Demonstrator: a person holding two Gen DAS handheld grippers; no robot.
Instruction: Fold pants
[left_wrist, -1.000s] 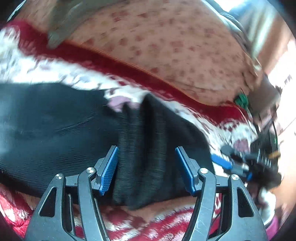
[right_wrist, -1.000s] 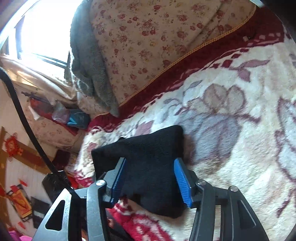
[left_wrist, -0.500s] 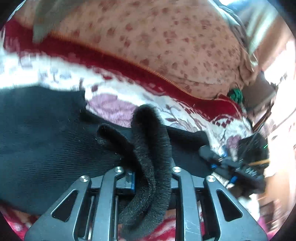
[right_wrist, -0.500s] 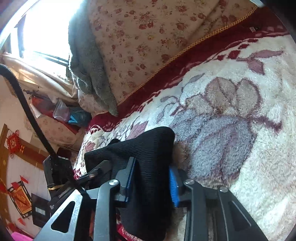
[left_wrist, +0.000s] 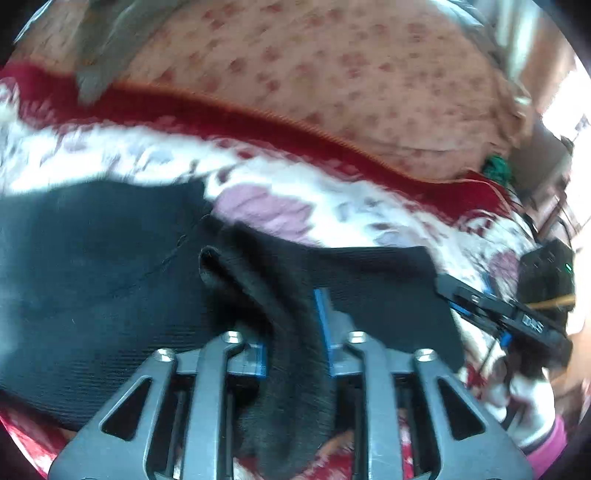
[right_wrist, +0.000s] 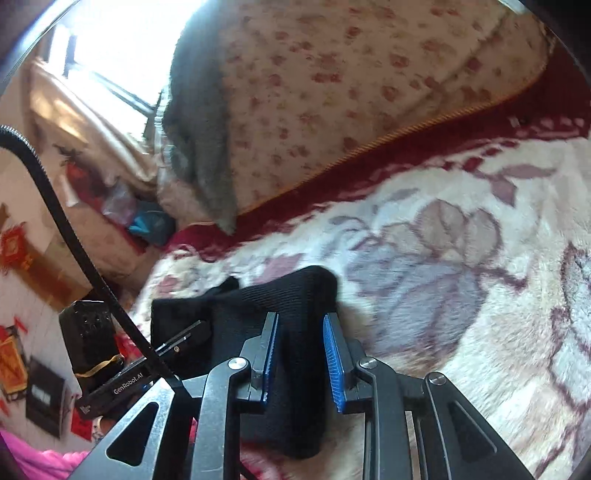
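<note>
Black knit pants (left_wrist: 92, 280) lie on a cream and red floral blanket (left_wrist: 280, 192). My left gripper (left_wrist: 293, 328) is shut on a bunched fold of the pants near their edge. My right gripper (right_wrist: 301, 354) is shut on another corner of the same pants (right_wrist: 291, 299), pinched between its blue pads (right_wrist: 334, 365). The right gripper also shows at the right of the left wrist view (left_wrist: 502, 317). The left gripper shows at the left of the right wrist view (right_wrist: 173, 343).
A floral cushion (right_wrist: 332, 92) with a grey garment (right_wrist: 199, 140) draped on it stands behind the blanket (right_wrist: 480, 280). A bright window (right_wrist: 110, 48) and clutter lie at the left. The bed's edge runs near the grippers.
Both grippers went from open around the pants' edge to shut on it. The left one has lifted and pulled its fold; the view shifted slightly.
</note>
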